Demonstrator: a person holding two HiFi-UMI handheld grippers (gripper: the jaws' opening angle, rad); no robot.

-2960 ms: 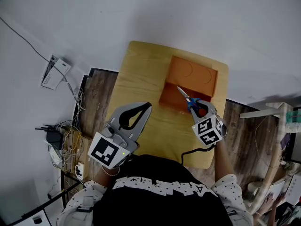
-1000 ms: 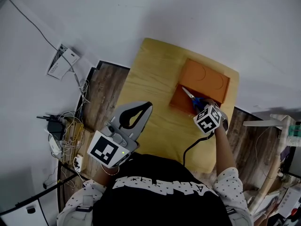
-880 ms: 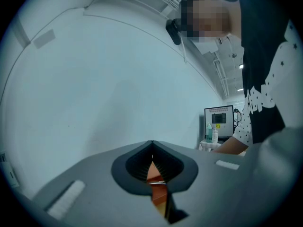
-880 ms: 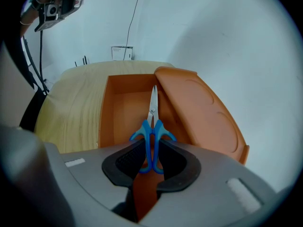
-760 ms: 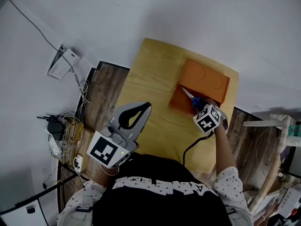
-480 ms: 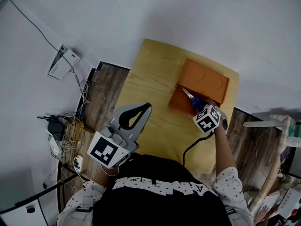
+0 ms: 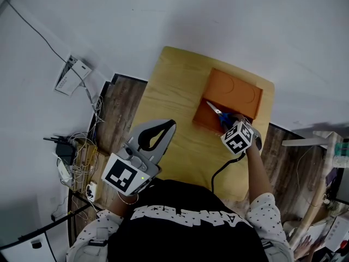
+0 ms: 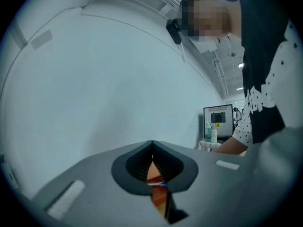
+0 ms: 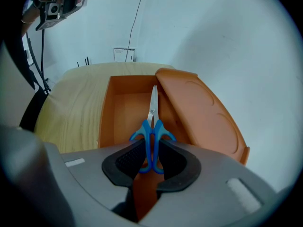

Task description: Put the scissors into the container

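Note:
Blue-handled scissors (image 9: 152,122) are clamped by the handles in my right gripper (image 9: 151,148), with the blades pointing away over the open orange container (image 9: 124,109). The container's orange lid (image 9: 203,112) leans up on its right side. In the head view the scissors (image 7: 217,112) hang over the container (image 7: 202,121) near its front wall, with the right gripper (image 7: 227,124) just behind them. My left gripper (image 7: 171,123) hovers near my body at the table's near left edge. Its jaws meet at the tips with nothing between them.
The container stands on a small light wooden table (image 7: 169,91). Cables and power strips (image 7: 71,162) lie on the floor at the left, beside a white device (image 7: 70,75). A white frame (image 7: 316,146) stands at the right.
The head view has shifted slightly. My right gripper still holds the scissors over the open container, their tips a little nearer its left wall. The left gripper has stayed put.

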